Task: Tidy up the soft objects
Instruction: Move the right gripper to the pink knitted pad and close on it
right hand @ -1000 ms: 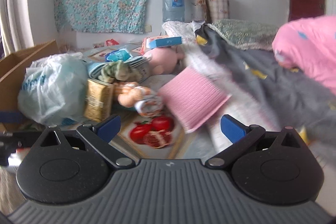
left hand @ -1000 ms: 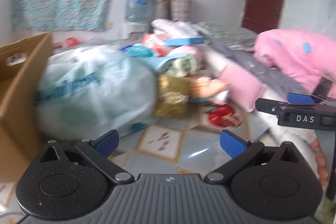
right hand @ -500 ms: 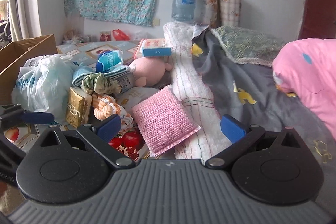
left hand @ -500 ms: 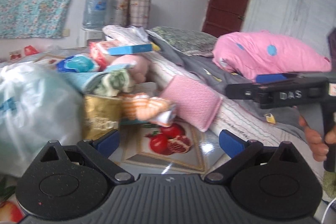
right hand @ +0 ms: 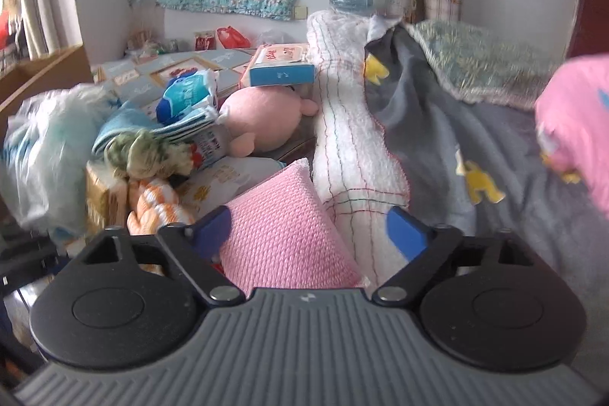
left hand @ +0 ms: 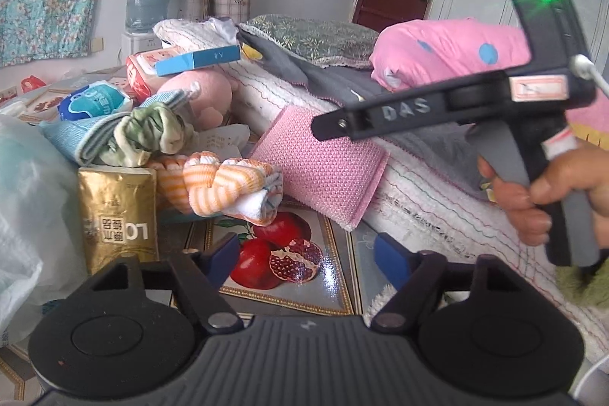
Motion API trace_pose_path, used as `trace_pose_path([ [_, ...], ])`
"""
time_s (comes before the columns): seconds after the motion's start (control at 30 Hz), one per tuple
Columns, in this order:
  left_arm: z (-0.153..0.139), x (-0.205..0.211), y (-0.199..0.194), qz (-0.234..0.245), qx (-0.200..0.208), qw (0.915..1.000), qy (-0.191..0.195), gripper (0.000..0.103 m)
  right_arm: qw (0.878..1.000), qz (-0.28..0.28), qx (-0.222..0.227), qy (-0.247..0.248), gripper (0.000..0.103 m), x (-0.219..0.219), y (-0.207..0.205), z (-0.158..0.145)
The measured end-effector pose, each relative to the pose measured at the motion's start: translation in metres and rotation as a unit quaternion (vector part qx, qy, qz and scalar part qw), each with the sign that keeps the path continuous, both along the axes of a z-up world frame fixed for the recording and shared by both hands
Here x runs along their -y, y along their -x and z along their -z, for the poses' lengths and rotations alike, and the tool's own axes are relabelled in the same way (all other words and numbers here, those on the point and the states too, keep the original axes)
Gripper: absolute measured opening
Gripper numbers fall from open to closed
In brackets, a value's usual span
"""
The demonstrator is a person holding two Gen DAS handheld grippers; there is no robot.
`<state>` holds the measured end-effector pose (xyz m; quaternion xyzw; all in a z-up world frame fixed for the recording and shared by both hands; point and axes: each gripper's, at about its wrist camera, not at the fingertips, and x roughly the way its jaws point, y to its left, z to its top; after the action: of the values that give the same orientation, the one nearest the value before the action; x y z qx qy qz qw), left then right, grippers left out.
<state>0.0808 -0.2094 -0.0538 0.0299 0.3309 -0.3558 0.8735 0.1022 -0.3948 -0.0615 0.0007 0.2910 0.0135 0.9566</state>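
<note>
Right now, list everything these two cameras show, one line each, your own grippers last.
knitted pad: 1, pink, leaning against the mattress edge
striped cloth bundle: 1, orange and white, left of the pad
crumpled cloth: 1, green, atop the pile
plush toy: 1, pink, behind the pile
gold packet: 1, gold, upright at the pile's front
plastic bag: 1, whitish, far left
box: 1, blue-edged, on the plush
pillow: 1, pink with blue dots, on the bed
left gripper: 1, open, empty
right gripper: 1, open, over the pad
</note>
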Motion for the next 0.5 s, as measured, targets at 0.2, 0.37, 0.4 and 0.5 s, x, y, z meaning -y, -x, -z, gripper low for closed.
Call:
trace_pose_path([
  [0.2, 0.008, 0.012, -0.015, 0.001, -0.02, 0.9998, -0.001, 0.071, 0.996, 0.027, -0.016, -0.089, 0.058, 0.029, -0.014, 0.022],
  [0.37, 0.012, 0.024, -0.018, 0.021, -0.029, 0.9993, -0.006, 0.071, 0.988, 0.036, -0.027, -0.149, 0.047, 0.039, -0.002, 0.024],
  [0.4, 0.012, 0.026, -0.018, 0.026, -0.032, 0.9991, -0.007, 0.071, 0.986, 0.037, -0.031, -0.159, 0.047, 0.04, 0.001, 0.025],
  [0.5, 0.014, 0.029, -0.018, 0.036, -0.039, 0.9985, -0.01, 0.071, 0.978, 0.038, -0.047, -0.199, 0.045, 0.043, 0.01, 0.029],
])
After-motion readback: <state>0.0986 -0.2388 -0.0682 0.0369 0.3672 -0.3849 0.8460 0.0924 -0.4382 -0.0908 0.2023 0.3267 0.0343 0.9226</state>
